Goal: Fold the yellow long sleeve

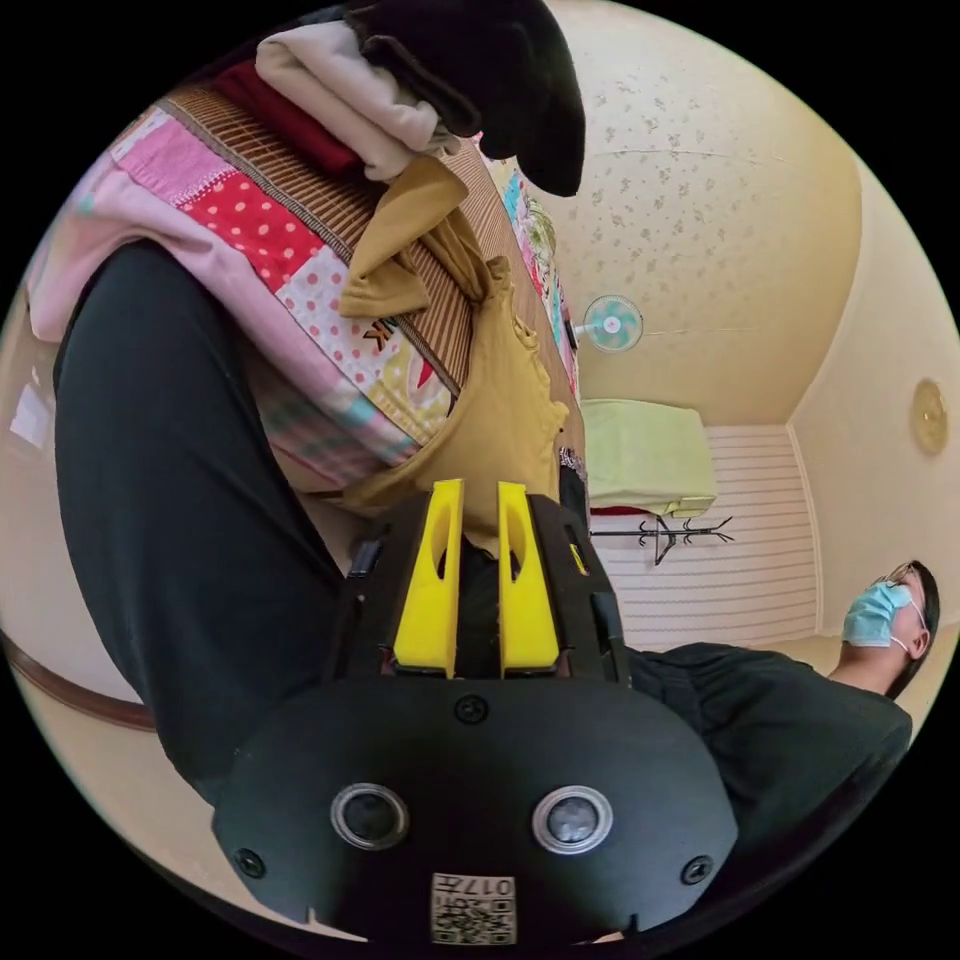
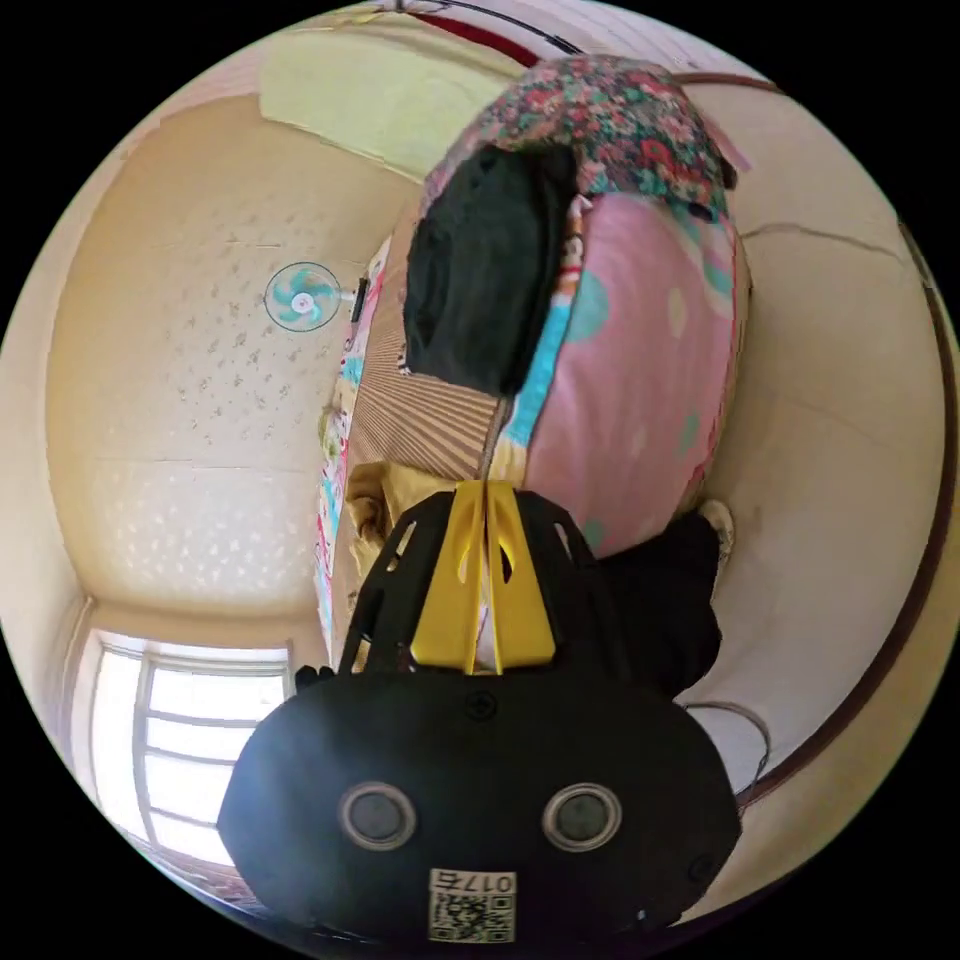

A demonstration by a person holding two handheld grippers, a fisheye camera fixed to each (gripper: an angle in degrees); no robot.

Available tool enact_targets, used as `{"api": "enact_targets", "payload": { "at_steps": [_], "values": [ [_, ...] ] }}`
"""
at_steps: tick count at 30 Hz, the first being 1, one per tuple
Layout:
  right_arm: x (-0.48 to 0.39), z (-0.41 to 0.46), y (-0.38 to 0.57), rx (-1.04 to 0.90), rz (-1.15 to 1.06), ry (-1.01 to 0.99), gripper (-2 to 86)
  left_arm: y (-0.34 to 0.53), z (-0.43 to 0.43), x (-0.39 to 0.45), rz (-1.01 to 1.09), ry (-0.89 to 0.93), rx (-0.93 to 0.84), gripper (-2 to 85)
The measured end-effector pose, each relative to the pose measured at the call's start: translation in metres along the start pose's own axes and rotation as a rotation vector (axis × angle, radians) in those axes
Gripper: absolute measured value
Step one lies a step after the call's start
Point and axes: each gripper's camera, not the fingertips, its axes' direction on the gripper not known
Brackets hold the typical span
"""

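The mustard yellow long sleeve (image 1: 500, 400) hangs crumpled off the edge of a bed, one part trailing up over the striped mat (image 1: 300, 180). In the left gripper view its lower edge runs down between the two yellow jaws of my left gripper (image 1: 480, 495), which press on it. In the right gripper view my right gripper (image 2: 485, 492) has its jaws closed tip to tip at the bed's edge. A fold of the yellow long sleeve (image 2: 368, 500) bunches just left of them and cloth shows pinched between the jaws.
A patchwork quilt (image 1: 250, 230) drapes the bed side. Folded clothes (image 1: 350, 90) in cream, red and black sit on the mat. A black garment (image 2: 480, 270) lies near a floral pillow (image 2: 620, 110). A person's dark trouser leg (image 1: 180, 480) stands close by.
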Motion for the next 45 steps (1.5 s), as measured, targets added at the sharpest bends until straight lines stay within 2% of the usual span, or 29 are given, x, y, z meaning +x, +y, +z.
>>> {"api": "enact_targets", "payload": {
  "at_steps": [4, 8, 11, 12, 14, 15, 16, 19, 22, 24, 30, 31, 34, 35, 38, 40, 41, 42, 45],
  "values": [
    [-0.014, -0.012, -0.007, -0.017, -0.006, 0.004, 3.6, -0.001, -0.007, 0.005, 0.06, -0.017, 0.022, 6.4],
    [0.023, 0.02, 0.022, -0.179, 0.077, 0.12, 13.3, 0.004, -0.002, 0.008, 0.102, -0.038, 0.013, 6.3],
    [0.07, 0.054, 0.05, -0.282, 0.175, -0.032, 12.9, 0.005, 0.007, 0.007, 0.107, -0.021, -0.002, 6.3],
    [0.081, 0.066, 0.057, -0.332, 0.206, -0.145, 11.0, 0.005, 0.008, 0.007, 0.106, -0.015, -0.006, 6.3],
    [0.081, 0.059, 0.06, -0.318, 0.221, -0.136, 7.0, 0.003, 0.014, 0.008, 0.106, 0.01, -0.027, 6.3],
    [0.07, 0.047, 0.055, -0.313, 0.122, -0.108, 5.1, 0.002, 0.014, 0.01, 0.112, 0.013, -0.03, 6.3],
    [0.057, 0.026, 0.048, -0.235, 0.001, -0.113, 4.7, 0.002, 0.014, 0.013, 0.129, 0.012, -0.03, 6.3],
    [0.047, -0.038, 0.034, 0.027, -0.131, -0.034, 4.4, 0.005, 0.01, 0.017, 0.167, -0.028, -0.018, 6.2],
    [0.088, -0.071, 0.024, 0.15, 0.022, 0.035, 5.2, 0.011, 0.017, 0.012, 0.165, -0.043, -0.031, 6.0],
    [0.127, -0.073, 0.029, 0.143, 0.172, 0.015, 7.3, 0.014, 0.027, 0.007, 0.145, -0.024, -0.059, 5.9],
    [0.207, -0.022, 0.087, 0.054, 0.501, -0.314, 11.8, 0.021, 0.051, 0.014, 0.155, 0.002, -0.112, 5.9],
    [0.216, -0.006, 0.095, 0.068, 0.572, -0.428, 11.9, 0.022, 0.052, 0.018, 0.171, -0.008, -0.115, 5.9],
    [0.217, 0.021, 0.094, 0.158, 0.665, -0.602, 10.2, 0.021, 0.052, 0.026, 0.19, -0.019, -0.115, 6.0],
    [0.213, 0.023, 0.09, 0.173, 0.665, -0.6, 9.6, 0.022, 0.048, 0.028, 0.194, -0.018, -0.102, 6.2],
    [0.179, 0.018, 0.066, 0.17, 0.698, -0.39, 5.4, 0.027, 0.033, 0.031, 0.207, -0.016, -0.037, 6.4],
    [0.095, -0.005, 0.046, 0.295, 0.385, -0.271, 3.5, 0.031, 0.024, 0.031, 0.208, -0.033, 0.001, 6.5],
    [0.067, -0.008, 0.043, 0.305, 0.292, -0.235, 3.4, 0.035, 0.019, 0.03, 0.207, -0.054, 0.023, 6.5],
    [0.008, -0.009, 0.042, 0.311, 0.109, -0.175, 3.0, 0.037, 0.017, 0.03, 0.206, -0.068, 0.033, 6.5],
    [-0.131, 0.017, 0.076, 0.284, -0.282, -0.222, 2.7, 0.041, 0.015, 0.029, 0.201, -0.151, 0.048, 6.7]
  ]
}}
